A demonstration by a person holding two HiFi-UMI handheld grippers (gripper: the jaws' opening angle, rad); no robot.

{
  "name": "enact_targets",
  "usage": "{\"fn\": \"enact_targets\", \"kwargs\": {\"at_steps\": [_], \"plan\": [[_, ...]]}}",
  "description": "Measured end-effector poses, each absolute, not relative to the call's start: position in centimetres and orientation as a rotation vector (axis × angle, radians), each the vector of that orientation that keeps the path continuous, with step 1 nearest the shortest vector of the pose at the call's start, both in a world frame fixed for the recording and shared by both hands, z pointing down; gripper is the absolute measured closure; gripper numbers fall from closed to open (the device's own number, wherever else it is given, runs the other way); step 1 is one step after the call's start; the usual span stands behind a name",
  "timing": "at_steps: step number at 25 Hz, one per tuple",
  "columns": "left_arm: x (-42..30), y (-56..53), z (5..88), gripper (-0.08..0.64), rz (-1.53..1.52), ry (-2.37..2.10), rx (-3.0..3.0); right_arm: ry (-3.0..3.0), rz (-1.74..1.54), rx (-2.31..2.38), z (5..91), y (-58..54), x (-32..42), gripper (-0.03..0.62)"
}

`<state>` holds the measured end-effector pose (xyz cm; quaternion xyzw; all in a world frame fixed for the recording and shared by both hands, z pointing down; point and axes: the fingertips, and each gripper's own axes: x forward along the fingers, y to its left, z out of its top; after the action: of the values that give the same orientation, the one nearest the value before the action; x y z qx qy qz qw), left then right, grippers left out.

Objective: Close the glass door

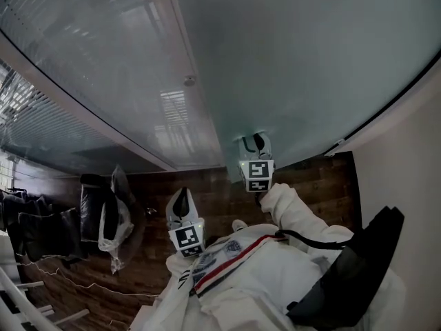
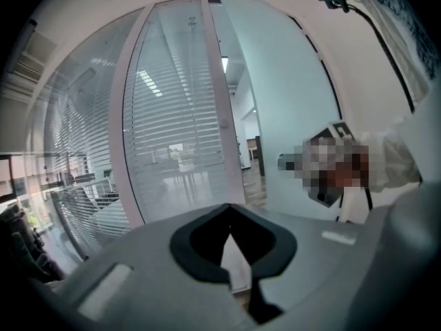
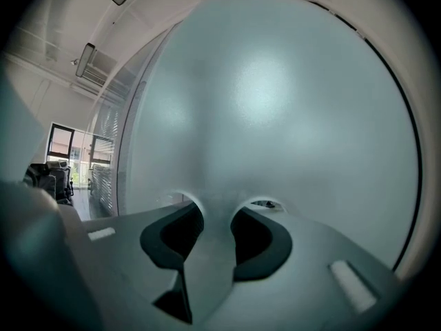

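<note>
The frosted glass door (image 1: 310,61) fills the upper right of the head view, its free edge running down the middle. My right gripper (image 1: 255,143) is at the door, near its lower edge in that view. In the right gripper view the jaws (image 3: 210,212) stand on either side of the upright door handle (image 3: 210,254) and press on it, with the frosted pane (image 3: 275,102) right behind. My left gripper (image 1: 181,197) hangs free, left of the door and away from it. Its jaws (image 2: 231,209) meet at the tips with nothing between them.
A fixed glass wall with blinds (image 1: 103,61) stands left of the door, with a pale frame post (image 2: 220,116). Black chairs (image 1: 41,226) and a clear plastic bag (image 1: 114,226) sit on the wood floor at the left. A white wall (image 1: 406,171) is close on the right.
</note>
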<state>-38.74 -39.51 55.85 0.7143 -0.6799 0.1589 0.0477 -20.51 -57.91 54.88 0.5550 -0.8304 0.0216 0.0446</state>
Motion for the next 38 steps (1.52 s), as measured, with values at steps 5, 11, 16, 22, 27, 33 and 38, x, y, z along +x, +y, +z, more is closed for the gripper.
{"fn": "enact_targets", "kwargs": {"at_steps": [5,11,16,22,27,33,38], "plan": [[-40.7,-40.9,55.6,0.558,0.497,-2.102,2.157,-2.522,0.079,1.712,54.8,-59.2,-20.9,0.466],[-41.5,-43.7,55.9,0.558,0.494,-2.041,2.226,-2.49,0.059,1.77,54.8,-60.8,-21.3,0.465],[-41.9,-47.4,55.3,0.558,0.461,-1.965,2.321,-2.436,0.07,1.805,56.6,-61.9,-20.3,0.465],[-42.5,-51.1,55.5,0.558,0.456,-1.856,2.419,-2.377,0.072,1.88,56.5,-63.0,-19.9,0.465],[-43.1,-53.0,56.1,0.558,0.458,-1.755,2.497,-2.331,0.07,1.931,56.6,-63.8,-20.4,0.466],[-43.8,-54.4,56.3,0.558,0.438,-1.665,2.582,-2.29,0.09,1.947,57.1,-64.4,-21.1,0.466],[-43.7,-56.0,56.4,0.558,0.447,-1.598,2.615,-2.267,0.086,1.977,56.7,-66.2,-20.2,0.465]]}}
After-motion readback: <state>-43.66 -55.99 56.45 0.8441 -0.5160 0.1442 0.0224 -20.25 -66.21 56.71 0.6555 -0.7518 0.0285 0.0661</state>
